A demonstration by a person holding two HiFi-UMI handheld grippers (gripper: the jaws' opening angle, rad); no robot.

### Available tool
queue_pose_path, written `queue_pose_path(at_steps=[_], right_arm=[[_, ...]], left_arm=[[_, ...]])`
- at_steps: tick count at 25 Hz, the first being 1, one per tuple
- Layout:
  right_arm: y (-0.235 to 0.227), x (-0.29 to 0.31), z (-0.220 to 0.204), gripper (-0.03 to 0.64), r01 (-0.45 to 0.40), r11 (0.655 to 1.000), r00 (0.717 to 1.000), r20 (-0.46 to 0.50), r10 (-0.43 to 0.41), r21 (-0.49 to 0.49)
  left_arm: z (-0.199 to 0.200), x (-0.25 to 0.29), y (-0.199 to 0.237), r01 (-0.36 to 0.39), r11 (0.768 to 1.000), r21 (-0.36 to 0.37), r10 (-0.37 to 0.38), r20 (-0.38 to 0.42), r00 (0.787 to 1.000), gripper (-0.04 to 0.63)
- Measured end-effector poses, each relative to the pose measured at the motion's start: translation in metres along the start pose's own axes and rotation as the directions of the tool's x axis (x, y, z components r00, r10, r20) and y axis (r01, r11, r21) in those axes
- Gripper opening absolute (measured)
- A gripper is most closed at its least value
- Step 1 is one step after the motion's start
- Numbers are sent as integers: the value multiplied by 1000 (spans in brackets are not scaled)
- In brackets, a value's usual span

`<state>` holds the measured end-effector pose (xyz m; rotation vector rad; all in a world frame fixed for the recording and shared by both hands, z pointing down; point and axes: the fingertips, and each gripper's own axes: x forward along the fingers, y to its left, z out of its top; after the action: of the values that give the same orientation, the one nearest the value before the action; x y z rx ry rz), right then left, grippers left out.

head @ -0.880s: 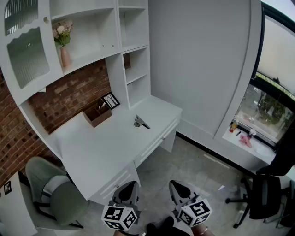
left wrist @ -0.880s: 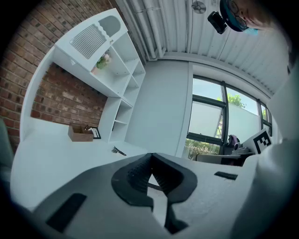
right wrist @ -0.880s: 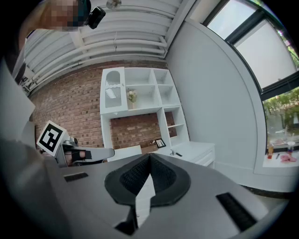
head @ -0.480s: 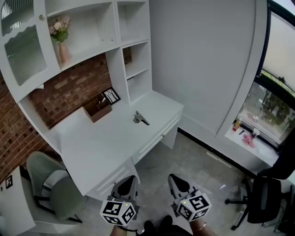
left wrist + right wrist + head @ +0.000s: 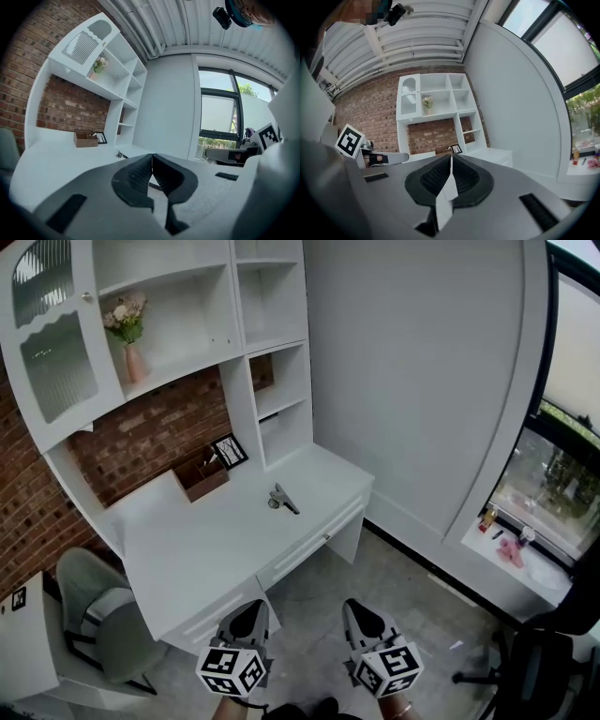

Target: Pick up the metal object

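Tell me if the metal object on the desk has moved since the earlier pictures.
No. The metal object lies at the same spot on the desk, just as far right of the brown box; only the head view itself has shifted.

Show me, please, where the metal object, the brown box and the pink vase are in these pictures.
metal object (image 5: 280,497): head view, on its thicker middle part.
brown box (image 5: 203,486): head view, on its front wall.
pink vase (image 5: 134,363): head view, on its body below the flowers.
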<state>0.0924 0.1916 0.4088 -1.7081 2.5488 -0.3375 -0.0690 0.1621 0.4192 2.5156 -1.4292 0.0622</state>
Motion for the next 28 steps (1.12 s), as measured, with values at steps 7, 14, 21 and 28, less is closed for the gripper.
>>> queue_pose_path(at_steps=[7,14,21,28], right_arm=[[-28,3,12,5,-18,1000,999,35,17,17],[-45,30,17,5,-14,1000,999,51,13,26],[-73,84,17,5,3,1000,1000,25,-4,26],[-105,150,20,5,29,998,999,12,-30,48]], left_arm=[[7,19,-4,-28,999,-17,28,18,999,11],[16,54,6,-6,1000,2,6,7,1000,11],[23,114,37,-5,1000,-4,5,-8,1000,92],[20,180,84,-35,999,-22,34,-56,998,149]])
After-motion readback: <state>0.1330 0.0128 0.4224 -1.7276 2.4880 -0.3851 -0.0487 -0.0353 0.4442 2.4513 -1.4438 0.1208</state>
